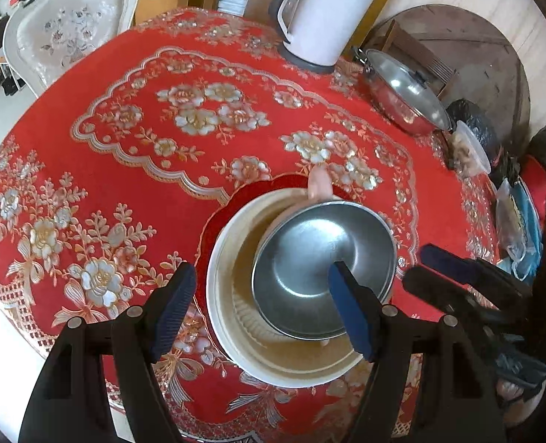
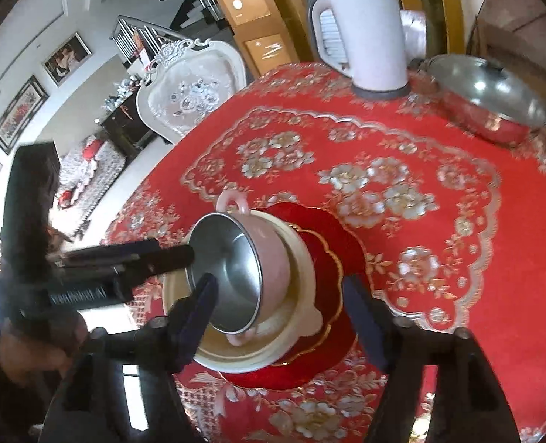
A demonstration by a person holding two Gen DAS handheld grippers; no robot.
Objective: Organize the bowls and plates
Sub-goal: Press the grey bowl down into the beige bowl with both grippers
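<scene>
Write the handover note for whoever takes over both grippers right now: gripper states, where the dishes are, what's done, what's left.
Left gripper: open, hovering over the stack, holding nothing.
Right gripper: open, nothing gripped.
Stack: red plate on the tablecloth, cream bowl on it, pink steel-lined bowl tilted inside the cream one.
Done: all three nested.
Left: the pink bowl may need levelling.

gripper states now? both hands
Left hand-held gripper: open, holding nothing, jaws straddling the cream bowl's near rim.
Right hand-held gripper: open, nothing gripped; metal-lined pink bowl sits free.
</scene>
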